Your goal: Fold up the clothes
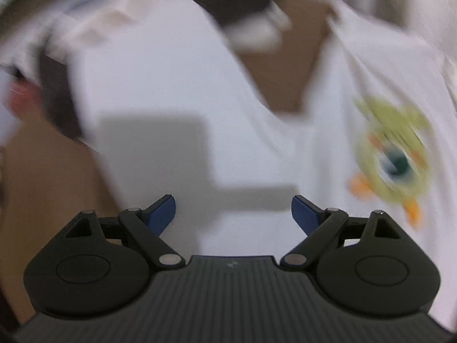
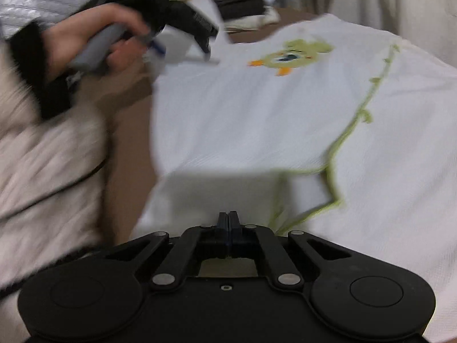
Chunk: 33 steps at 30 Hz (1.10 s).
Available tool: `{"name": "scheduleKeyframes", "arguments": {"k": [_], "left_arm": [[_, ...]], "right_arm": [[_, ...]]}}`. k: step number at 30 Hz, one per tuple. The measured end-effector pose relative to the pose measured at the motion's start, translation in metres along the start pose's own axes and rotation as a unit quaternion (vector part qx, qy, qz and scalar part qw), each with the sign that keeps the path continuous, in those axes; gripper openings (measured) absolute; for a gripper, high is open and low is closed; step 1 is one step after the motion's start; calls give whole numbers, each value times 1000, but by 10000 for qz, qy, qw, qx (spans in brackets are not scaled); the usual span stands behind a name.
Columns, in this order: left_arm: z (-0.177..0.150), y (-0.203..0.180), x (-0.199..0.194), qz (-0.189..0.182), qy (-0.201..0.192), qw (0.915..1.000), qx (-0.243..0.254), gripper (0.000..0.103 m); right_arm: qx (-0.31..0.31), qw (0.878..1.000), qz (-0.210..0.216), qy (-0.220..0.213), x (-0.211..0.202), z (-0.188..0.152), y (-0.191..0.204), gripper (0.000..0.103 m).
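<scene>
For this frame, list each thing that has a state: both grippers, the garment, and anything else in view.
Left gripper: jaws wide open, hovering over the garment, holding nothing.
Right gripper: jaws shut; whether any fabric is caught cannot be told.
White garment: spread on the brown surface, not yet folded; green frog print facing up.
Dark folded clothes: stacked at the far edge.

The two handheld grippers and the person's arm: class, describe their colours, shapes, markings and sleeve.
Both the left gripper and right gripper have matte black bodies, round side discs, silver pivot pins and black linkage bars. The left one's fingertips carry blue pads above a ribbed deck. The left hand wears a fuzzy cream sleeve with a dark cuff.
</scene>
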<state>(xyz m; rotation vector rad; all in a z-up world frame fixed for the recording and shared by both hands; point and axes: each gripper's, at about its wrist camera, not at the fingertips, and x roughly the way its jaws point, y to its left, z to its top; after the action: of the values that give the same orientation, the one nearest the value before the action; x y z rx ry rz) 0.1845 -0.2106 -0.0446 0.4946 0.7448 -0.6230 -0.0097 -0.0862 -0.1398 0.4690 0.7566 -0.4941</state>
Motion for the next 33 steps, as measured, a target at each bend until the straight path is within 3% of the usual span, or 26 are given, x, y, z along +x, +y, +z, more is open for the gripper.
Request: {"name": "scheduleKeyframes", "arguments": {"k": [3,4,5,7,9,11,12,13,16,18,19,20,21,24,26,27,29,30,31,32,33], "left_arm": [[15,56,-5,816,-699,9916,-722,89],[16,74,-3,761,-774,9883,-1071,89],[16,92,1,515,-753,9848,-1477,89],[7,119,17,-319,-574,9719,-2262,89],[-4,135,37,-1145,-264,9487,-2935,87],[-8,138,51,-1688,-52,9287,-3302,87],[-8,137,55,-1857,-19,9224,-3388,87],[-6,134,56,-1918,-51,9214,-3379,87],[0,118,56,-1949,-142,9318,-3059,82],[5,106,54,-1851,-216,9425,-2775,70],[7,100,53,-1789,-258,9477,-2630,57],[9,94,51,-1727,-299,9527,-2485,15],[11,88,50,-1663,-340,9573,-2338,3],[17,67,8,-1939,-1048,9601,-1722,3],[18,48,-28,-2240,-1484,9554,-1221,2],[15,28,-46,-2573,-1435,9522,-805,2],[5,-19,-77,-3327,-1111,9363,153,3],[-5,-46,-85,-3716,-716,9236,616,15],[-16,-76,-87,-4102,-173,9056,1065,28],[-26,-98,-85,-4217,223,8966,1334,55],[-35,-116,-81,-4167,526,8952,1490,56]], "right_arm": [[-116,9994,328,74,-6,-4,9,3],[-15,9995,327,-8,-7,-2,6,6],[107,9994,320,-102,-9,0,2,9],[351,9985,306,-291,-11,4,-6,16],[594,9967,291,-479,-13,9,-14,28],[837,9939,276,-666,-15,13,-22,32],[958,9921,268,-760,-17,15,-25,32],[1079,9901,261,-853,-18,17,-29,32],[1440,9828,237,-1132,-21,24,-41,32],[1525,9824,63,-1074,-22,19,-48,32],[1535,9825,-37,-1050,-22,17,-50,32],[1540,9825,-79,-1046,-22,17,-51,32],[1544,9824,-115,-1045,-21,18,-52,32],[1530,9819,-222,-1097,-23,20,-54,34],[1542,9803,-319,-1189,-27,23,-57,36],[1572,9790,-363,-1244,-30,24,-60,38],[1672,9757,-448,-1342,-35,24,-67,39],[1758,9738,-496,-1356,-36,23,-71,39],[1844,9718,-545,-1366,-37,22,-76,39],[1927,9697,-620,-1366,-38,20,-80,39],[1984,9681,-695,-1366,-38,18,-84,39]]}}
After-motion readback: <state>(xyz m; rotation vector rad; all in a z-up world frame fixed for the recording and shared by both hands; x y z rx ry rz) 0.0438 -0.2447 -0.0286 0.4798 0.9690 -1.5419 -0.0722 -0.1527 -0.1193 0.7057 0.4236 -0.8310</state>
